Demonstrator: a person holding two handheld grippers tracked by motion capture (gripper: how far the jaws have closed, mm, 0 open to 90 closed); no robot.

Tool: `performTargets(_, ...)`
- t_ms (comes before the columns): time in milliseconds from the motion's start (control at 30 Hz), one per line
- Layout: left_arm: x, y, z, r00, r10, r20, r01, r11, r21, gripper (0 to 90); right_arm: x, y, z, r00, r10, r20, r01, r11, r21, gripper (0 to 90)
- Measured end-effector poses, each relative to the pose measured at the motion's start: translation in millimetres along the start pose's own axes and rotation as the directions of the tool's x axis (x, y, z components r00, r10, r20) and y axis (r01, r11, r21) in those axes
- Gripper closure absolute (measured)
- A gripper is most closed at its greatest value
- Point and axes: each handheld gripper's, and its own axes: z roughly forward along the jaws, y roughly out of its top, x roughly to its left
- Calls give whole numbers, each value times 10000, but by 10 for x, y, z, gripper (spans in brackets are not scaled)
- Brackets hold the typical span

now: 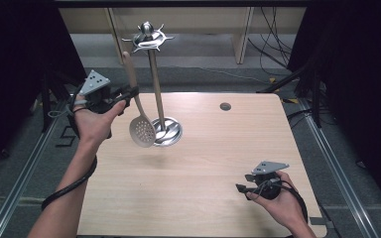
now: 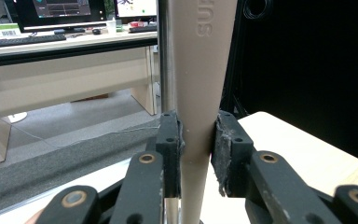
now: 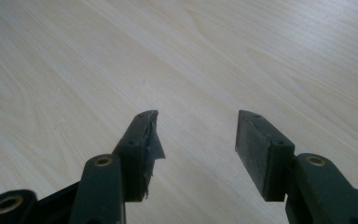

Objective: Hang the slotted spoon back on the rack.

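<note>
While the slotted spoon [image 1: 140, 116] is held up beside the metal stand [image 1: 155, 84], a hook can be missed.
The handle is pinched by the left gripper [image 1: 129, 93]; a bump could knock the stand over. The right gripper [image 3: 198, 133] is kept open over the table [image 1: 218, 163].

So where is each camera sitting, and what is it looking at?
High view: sits above the person's side, looking forward and down on the table; both forearms, the left gripper and the right gripper show.
Left gripper view: rides the left gripper, looking along its black fingers shut on the beige slotted spoon.
Right gripper view: rides the right gripper, looking down at bare tabletop; its fingers stand open.
Shared: the spoon and the metal stand appear in both the high and left gripper views.
</note>
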Motion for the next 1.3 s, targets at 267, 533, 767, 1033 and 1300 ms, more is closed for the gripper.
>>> performTargets(267,17,25,73,10000,-54,-55,55,10000,54,727,9,2,0,9999,134,-33,-134,9999,-10,486)
performTargets(533,70,26,133,9999,2,-143,1,9998,203,727,8,-12,39,9999,-11,101,15,9995,-319,484)
performTargets(767,65,45,186,9998,-18,-215,24,9996,299,727,9,-11,41,10000,-20,97,23,9995,-325,484)
performTargets(1033,83,41,219,9996,-43,-274,52,9994,331,727,7,-10,32,10000,-44,85,46,9997,-235,484)
performTargets(1300,94,41,240,9995,-50,-299,62,9992,400,727,7,-12,40,9999,-37,99,40,9995,-302,483)
